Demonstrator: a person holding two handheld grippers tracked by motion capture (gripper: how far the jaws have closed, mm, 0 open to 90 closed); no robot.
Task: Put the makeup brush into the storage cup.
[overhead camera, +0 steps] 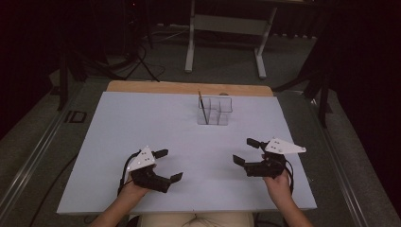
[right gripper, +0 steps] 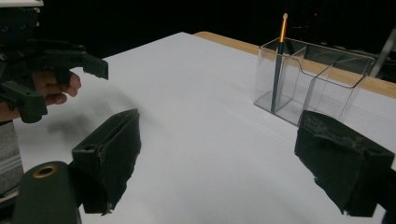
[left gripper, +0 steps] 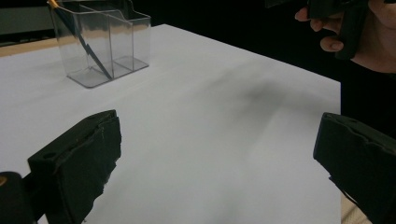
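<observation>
Both claws — left claw [overhead camera: 168, 165] and right claw [overhead camera: 246, 151] — hover wide and empty over the desk [overhead camera: 142, 123], seemingly readied toward the clear organizer [overhead camera: 215, 111] holding a pencil [overhead camera: 202, 106].

The white table top [overhead camera: 156, 123] lay bare across its near and middle stretch, so open surface separated the left gripper [overhead camera: 168, 165] from the right gripper [overhead camera: 249, 151], both with jaws wide apart. The one obstacle was a clear plastic organiser [overhead camera: 215, 110] toward the far edge, right of centre. A pencil [overhead camera: 202, 107] leaned upright in its left compartment, poking above the rim.
</observation>
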